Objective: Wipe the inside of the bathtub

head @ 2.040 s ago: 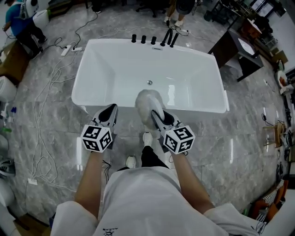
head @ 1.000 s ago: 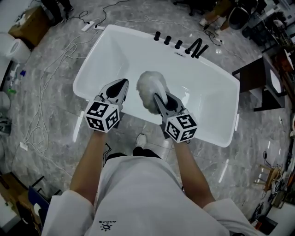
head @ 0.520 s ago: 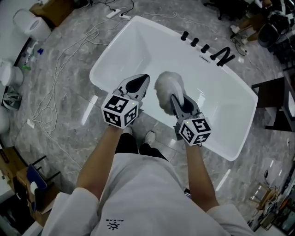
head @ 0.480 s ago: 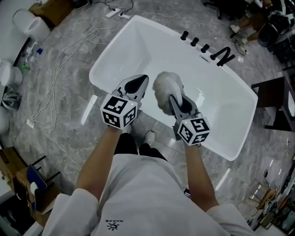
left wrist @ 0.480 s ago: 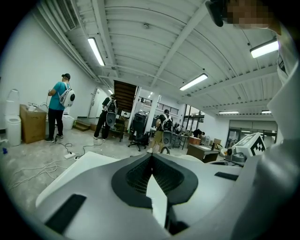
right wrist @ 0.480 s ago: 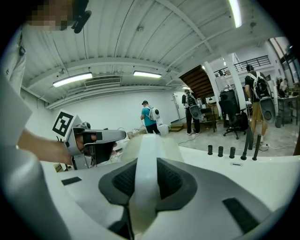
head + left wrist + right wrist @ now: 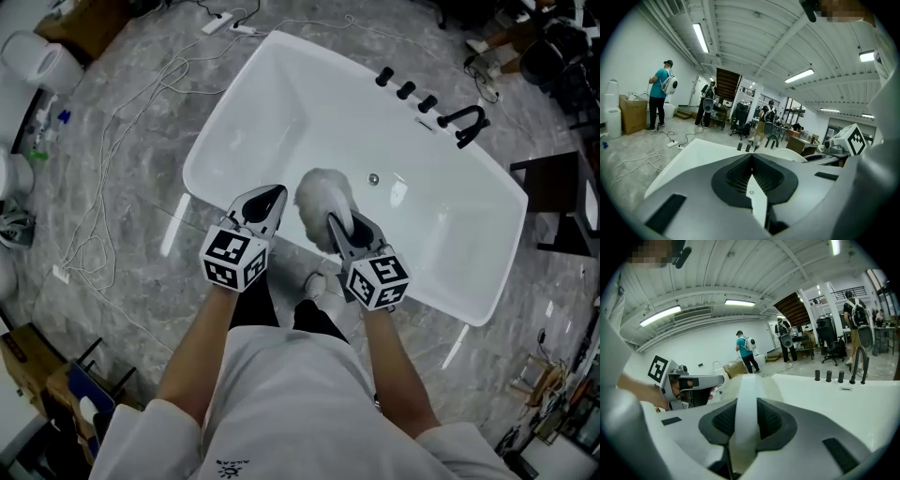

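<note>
A white bathtub (image 7: 281, 84) stands on the grey marble floor, seen from above in the head view, with a drain (image 7: 373, 178) in its bottom and black taps (image 7: 406, 91) on the far rim. My right gripper (image 7: 330, 223) is shut on the white handle of a fluffy white duster (image 7: 322, 199), whose head hangs over the tub's near rim. In the right gripper view the handle (image 7: 747, 413) runs between the jaws. My left gripper (image 7: 266, 201) is shut and holds nothing, beside the duster over the near rim. The left gripper view shows its jaws (image 7: 751, 169) meeting, the tub (image 7: 701, 149) beyond.
White cables (image 7: 122, 141) trail over the floor left of the tub. A black spout (image 7: 469, 122) curves over the far rim. A dark desk (image 7: 562, 202) stands at the right. Boxes and a white cylinder (image 7: 42, 61) sit far left. People stand in the background (image 7: 658, 96).
The view has shifted, so the tub sits a little more centred and the drain now shows. Both grippers have moved slightly down and left in the frame, still holding as before.
</note>
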Tool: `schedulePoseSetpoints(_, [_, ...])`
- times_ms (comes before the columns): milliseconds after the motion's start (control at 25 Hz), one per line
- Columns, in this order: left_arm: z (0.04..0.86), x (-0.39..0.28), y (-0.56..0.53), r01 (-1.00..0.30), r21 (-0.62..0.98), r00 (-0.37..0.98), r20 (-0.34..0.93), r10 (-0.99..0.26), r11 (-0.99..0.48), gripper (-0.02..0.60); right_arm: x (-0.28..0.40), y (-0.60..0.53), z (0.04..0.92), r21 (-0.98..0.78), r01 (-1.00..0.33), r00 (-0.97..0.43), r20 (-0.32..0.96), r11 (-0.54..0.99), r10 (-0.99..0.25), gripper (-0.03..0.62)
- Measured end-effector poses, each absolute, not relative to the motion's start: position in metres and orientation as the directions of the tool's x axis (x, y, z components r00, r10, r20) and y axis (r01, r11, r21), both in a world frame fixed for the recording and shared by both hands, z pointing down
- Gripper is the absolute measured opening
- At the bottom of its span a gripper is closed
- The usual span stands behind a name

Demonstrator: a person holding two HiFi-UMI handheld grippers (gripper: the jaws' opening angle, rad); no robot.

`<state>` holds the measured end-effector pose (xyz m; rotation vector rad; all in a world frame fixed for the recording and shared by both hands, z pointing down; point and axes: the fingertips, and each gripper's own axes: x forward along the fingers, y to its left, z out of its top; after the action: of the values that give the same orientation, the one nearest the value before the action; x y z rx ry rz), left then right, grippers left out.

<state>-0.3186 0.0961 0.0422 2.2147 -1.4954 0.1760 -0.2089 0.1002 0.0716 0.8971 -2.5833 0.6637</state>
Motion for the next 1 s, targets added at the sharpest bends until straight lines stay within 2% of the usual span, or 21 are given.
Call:
schedulePoseSetpoints(280, [0.084, -0.374, 0.077, -0.889, 0.329, 0.439, 0.415, -0.797, -0.319, 0.012, -0.267, 0.077, 0.112, -0.381, -0.673, -0.728, 0.488, 0.634, -0.481, 0.097])
schedulePoseSetpoints(1000, [0.211, -0.484, 0.038, -0.900, 0.335, 0.423, 0.526, -0.738, -0.277, 0.012, -0.387, 0.059, 0.279, -0.501, -0.631, -0.744, 0.608, 0.593, -0.278, 0.097])
